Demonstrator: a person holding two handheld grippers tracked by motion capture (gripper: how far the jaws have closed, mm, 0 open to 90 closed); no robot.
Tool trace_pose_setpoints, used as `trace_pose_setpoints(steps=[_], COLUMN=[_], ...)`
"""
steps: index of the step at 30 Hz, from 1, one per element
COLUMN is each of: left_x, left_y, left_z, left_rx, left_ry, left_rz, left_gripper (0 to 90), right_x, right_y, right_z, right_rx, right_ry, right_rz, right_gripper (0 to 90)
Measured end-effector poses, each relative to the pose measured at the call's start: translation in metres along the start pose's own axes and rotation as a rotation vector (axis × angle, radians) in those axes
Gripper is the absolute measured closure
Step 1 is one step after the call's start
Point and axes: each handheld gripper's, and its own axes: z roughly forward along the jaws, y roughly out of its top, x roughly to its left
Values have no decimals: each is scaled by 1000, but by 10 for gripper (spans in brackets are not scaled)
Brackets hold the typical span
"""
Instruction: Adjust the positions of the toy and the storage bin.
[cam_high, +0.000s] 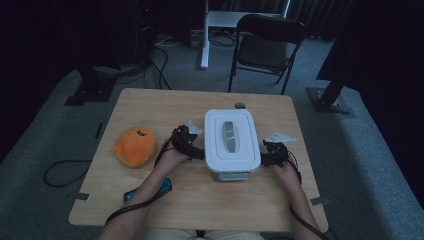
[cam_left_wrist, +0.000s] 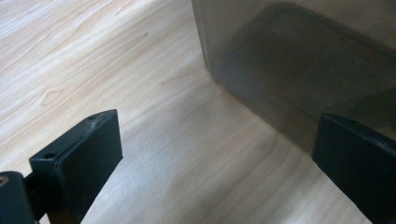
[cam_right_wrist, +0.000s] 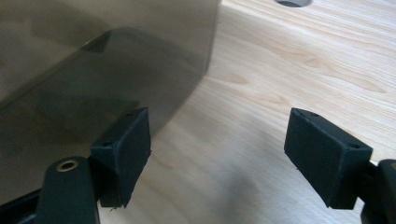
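Left claw (cam_left_wrist: 215, 154): jaws spread wide, holding nothing, set low beside the left wall of the translucent grey plastic storage box with white lid (cam_high: 231, 136). Right claw (cam_right_wrist: 217, 158): equally wide, empty, beside the box's right wall. Box stands mid light wooden tabletop (cam_high: 150, 107); round orange plush toy (cam_high: 134, 146) lies well left.

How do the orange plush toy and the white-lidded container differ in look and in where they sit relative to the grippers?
The plush toy is orange, rounded and soft-looking; the container is boxy with a white lid. The container sits between the left gripper and right gripper; the plush toy lies apart, beyond the left gripper. Both rest on the wooden table.
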Motion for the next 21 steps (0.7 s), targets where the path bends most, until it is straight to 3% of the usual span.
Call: trace_pose_setpoints(steps=[8,21], left_x=[-14,-44], left_y=[-9,-27], left_z=[-16,-42], left_rx=[10,-43], left_ry=[-2,-43], left_rz=[39,54], left_gripper=[23,22], right_x=[12,23], right_y=[-4,-18], right_z=[-9,-29], right_rx=[2,-3], right_ry=[30,61], right_rz=[-37,-71], right_gripper=[226,228])
